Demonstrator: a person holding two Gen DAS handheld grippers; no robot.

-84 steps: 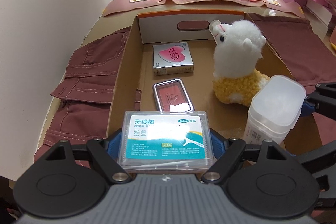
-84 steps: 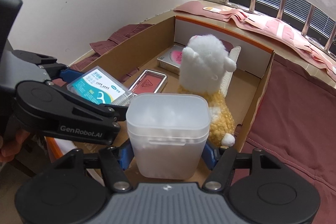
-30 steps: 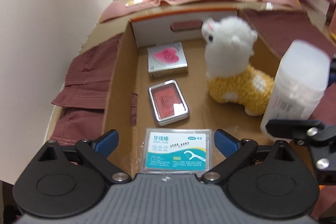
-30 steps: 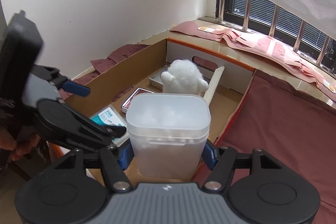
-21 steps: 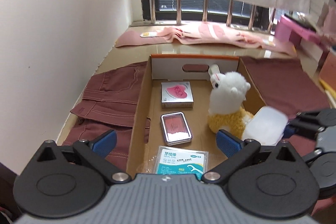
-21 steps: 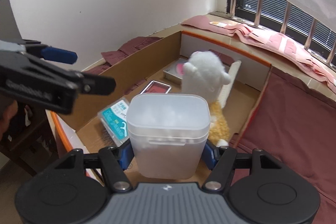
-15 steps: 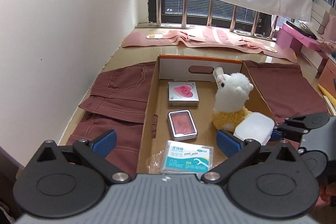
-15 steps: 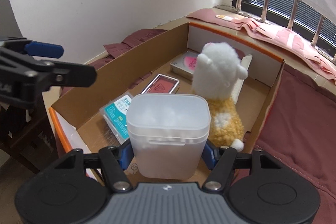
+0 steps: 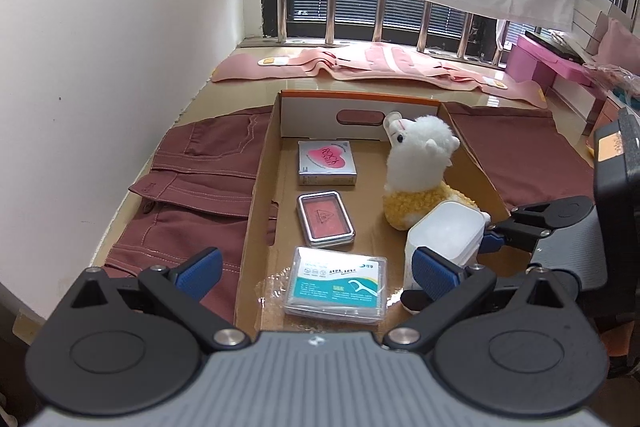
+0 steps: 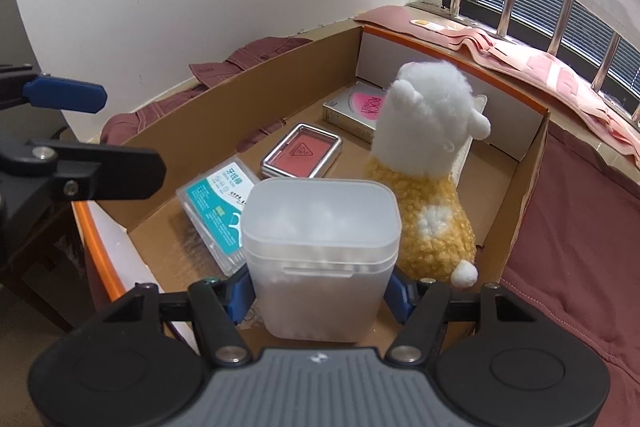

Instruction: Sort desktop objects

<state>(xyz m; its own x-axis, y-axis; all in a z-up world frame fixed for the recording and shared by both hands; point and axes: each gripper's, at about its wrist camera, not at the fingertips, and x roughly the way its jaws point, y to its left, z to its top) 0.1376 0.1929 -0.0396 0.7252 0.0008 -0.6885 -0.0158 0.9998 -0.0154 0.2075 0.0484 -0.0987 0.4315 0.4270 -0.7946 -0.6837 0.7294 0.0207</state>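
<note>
Trouble could come if I set the tub [image 10: 320,259], clamped between my right tongs [image 10: 320,291], onto the floss case [image 10: 218,211] lying just left of them in the box [image 10: 524,163], while my left tongs [image 9: 316,269] hang wide open, empty.

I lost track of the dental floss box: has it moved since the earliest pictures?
Yes. The dental floss box, then clamped in the left gripper, now lies on the cardboard box floor below the red tin.
</note>
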